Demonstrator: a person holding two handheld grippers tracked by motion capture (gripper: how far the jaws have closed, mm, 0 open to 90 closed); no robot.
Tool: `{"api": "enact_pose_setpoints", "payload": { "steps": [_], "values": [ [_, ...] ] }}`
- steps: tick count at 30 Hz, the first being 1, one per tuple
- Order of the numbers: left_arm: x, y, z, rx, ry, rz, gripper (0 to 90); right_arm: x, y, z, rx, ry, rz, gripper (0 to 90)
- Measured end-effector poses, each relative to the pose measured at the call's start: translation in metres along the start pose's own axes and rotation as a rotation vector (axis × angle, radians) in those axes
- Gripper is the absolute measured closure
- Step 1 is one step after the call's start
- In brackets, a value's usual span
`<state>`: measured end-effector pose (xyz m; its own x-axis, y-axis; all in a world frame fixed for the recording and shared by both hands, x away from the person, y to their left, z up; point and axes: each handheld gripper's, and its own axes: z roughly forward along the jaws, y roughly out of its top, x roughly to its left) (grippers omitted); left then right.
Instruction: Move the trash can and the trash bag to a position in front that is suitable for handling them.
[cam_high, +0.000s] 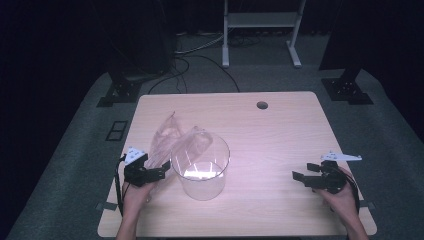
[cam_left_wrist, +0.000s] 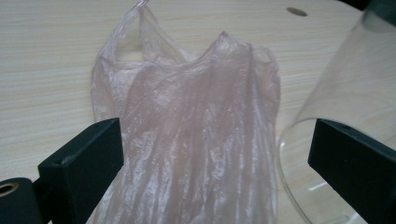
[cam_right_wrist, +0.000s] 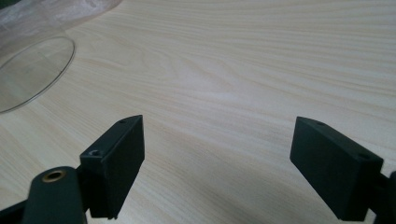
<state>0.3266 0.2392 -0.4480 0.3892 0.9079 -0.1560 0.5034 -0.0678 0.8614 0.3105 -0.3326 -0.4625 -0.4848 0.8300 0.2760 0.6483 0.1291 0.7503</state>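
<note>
The premises are a laboratory or recording studio, not a home. A single light-wood counter (cam_high: 280, 130) with a cable port (cam_high: 262, 105) stands alone on grey carpet (cam_high: 85, 150). The surroundings are dark, closed off by black drapes or panels (cam_high: 50, 45). Black equipment stands (cam_high: 350, 85) on bolted base plates flank the far corners of the counter. Loose cables (cam_high: 200, 60) run across the floor toward the rear, where the white legs of a frame (cam_high: 260, 30) are visible. A floor socket plate (cam_high: 116, 131) is set into the carpet at the left. Lighting falls on the counter alone. No household furnishings are present.
</note>
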Motion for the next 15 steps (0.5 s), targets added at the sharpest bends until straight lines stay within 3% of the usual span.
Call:
{"api": "enact_pose_setpoints", "payload": {
  "steps": [11,15],
  "values": [
    [-0.02,0.008,0.015,0.013,0.043,0.069,3.4,0.003,-0.002,-0.001,0.003,-0.005,-0.013,17.0],
    [-0.021,0.01,0.017,0.01,0.035,0.066,3.5,0.003,-0.004,-0.004,-0.001,-0.012,-0.002,16.9]
  ]
}}
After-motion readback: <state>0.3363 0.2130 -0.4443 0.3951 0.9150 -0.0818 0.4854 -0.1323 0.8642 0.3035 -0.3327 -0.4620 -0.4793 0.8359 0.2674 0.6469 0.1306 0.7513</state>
